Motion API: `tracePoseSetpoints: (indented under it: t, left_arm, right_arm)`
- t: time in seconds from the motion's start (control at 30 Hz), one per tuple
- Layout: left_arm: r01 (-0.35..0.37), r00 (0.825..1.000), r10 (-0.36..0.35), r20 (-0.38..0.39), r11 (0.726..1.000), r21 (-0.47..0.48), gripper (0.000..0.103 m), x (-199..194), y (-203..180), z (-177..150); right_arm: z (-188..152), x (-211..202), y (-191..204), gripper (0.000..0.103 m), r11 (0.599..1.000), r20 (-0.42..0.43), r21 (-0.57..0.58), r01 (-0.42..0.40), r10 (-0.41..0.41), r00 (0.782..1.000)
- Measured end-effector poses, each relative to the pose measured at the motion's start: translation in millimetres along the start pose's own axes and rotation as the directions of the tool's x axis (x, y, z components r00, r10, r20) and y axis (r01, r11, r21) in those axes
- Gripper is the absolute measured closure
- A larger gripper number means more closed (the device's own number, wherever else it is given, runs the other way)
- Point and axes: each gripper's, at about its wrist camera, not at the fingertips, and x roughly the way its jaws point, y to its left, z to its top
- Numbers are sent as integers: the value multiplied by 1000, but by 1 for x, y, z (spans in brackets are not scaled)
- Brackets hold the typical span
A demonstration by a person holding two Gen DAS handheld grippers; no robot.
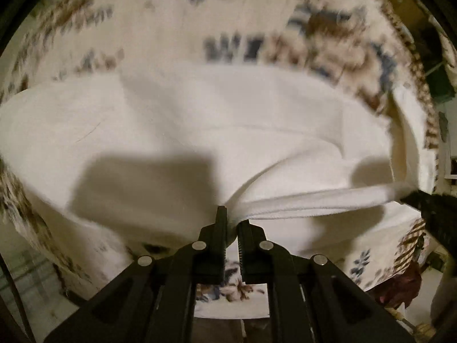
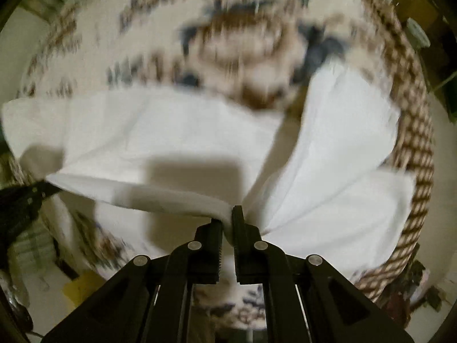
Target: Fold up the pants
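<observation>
Your left gripper (image 1: 232, 223) has its jaws pinched tight on a gathered edge of the white pants (image 1: 200, 120), the cloth bunching right at the tips. From that pinch a taut, doubled hem runs toward 3 o'clock in the left wrist view, ending at your right gripper (image 1: 428, 203), which shows there only as a dark shape at the frame's edge.

Your right gripper (image 2: 227, 218) is likewise clamped on the pants (image 2: 171, 125), with a wad of fabric squeezed between the jaws. The same stretched edge leads out toward 9 o'clock in the right wrist view, where your left gripper (image 2: 31, 197) holds the other end. At 1 to 3 o'clock a separate lobe of the white cloth fans outward, a dark gap splitting it from the main panel.

The pants hang below both grippers and cover most of the floral bedspread (image 1: 257, 14) underneath, its blue and brown print heavily blurred. A brown checked border (image 2: 414, 131) rims the spread at 3 o'clock. Square shadows of the grippers fall across the cloth. Beyond the border, at 4 to 5 o'clock in the left wrist view, lies a dark red item (image 1: 400, 285) too blurred to identify.
</observation>
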Motion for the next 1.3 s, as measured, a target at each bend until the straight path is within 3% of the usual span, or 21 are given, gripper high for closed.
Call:
tracePoseSetpoints:
  t: [0.17,0.27,0.3,0.33,0.37,0.4,0.43,0.47,0.5,0.53,0.6,0.7,0.87,0.97,1.03,1.07,1.13,1.23,1.3]
  left_arm:
    - [20,999,-21,-46,999,-40,96,49,5,-2]
    - [17,996,-23,-83,997,-73,89,54,7,1]
    - [21,997,-28,-78,996,-88,79,50,9,1]
    - [22,997,-29,-75,995,-95,66,46,11,-1]
    - [23,996,-30,-80,996,-91,60,40,12,-4]
    - [25,996,-32,-78,996,-91,47,35,13,-6]
    - [17,997,-24,-73,996,-93,27,28,15,-9]
    - [11,998,-17,-62,996,-86,18,18,17,-13]
    - [3,999,-7,-45,996,-85,10,10,19,-15]
    - [-9,1000,7,-27,996,-86,9,2,21,-18]
    - [-37,999,39,15,995,-91,8,-13,24,-18]
    - [-75,994,83,70,992,-106,7,-19,19,-6]
    - [-153,976,165,143,984,-92,7,-2,-1,35]
    - [-175,973,184,139,982,-72,7,12,-12,51]
    - [-181,974,186,132,982,-51,7,20,-18,55]
    - [-181,975,185,127,983,-43,7,20,-22,61]
    - [-172,977,174,121,985,-27,7,19,-25,60]
    - [-157,982,158,102,987,-12,7,9,-28,57]
    - [-148,989,147,31,989,5,7,6,-32,55]
  right_arm:
    - [-31,45,6,96,998,-47,-35,46,-48,998]
    - [-34,59,4,94,997,-68,-31,68,-70,995]
    - [-37,60,3,90,998,-77,-19,67,-68,995]
    - [-37,61,2,85,998,-90,-14,66,-67,994]
    - [-37,62,-1,71,999,-103,-7,53,-54,993]
    - [-38,59,-3,62,1000,-111,7,28,-27,993]
    - [-41,55,-5,44,999,-113,30,-12,15,993]
    - [-46,48,-5,28,997,-114,46,-54,59,992]
    - [-50,39,-4,20,995,-110,56,-77,83,990]
    - [-54,32,-3,10,994,-107,64,-89,96,990]
    - [-61,14,-3,9,990,-91,86,-115,122,988]
    - [-55,-12,-26,9,975,-2,177,-136,139,990]
    - [5,-13,-84,9,929,60,371,-18,-4,998]
    - [52,9,-110,11,897,27,440,39,-57,998]
    - [71,24,-119,22,892,-14,446,72,-74,997]
    - [74,30,-119,51,897,-35,432,91,-85,996]
    - [62,26,-126,97,886,-34,446,129,-127,991]
    - [12,-14,-150,97,820,70,567,73,-136,988]
    - [-41,-42,-172,97,745,118,667,35,-152,981]
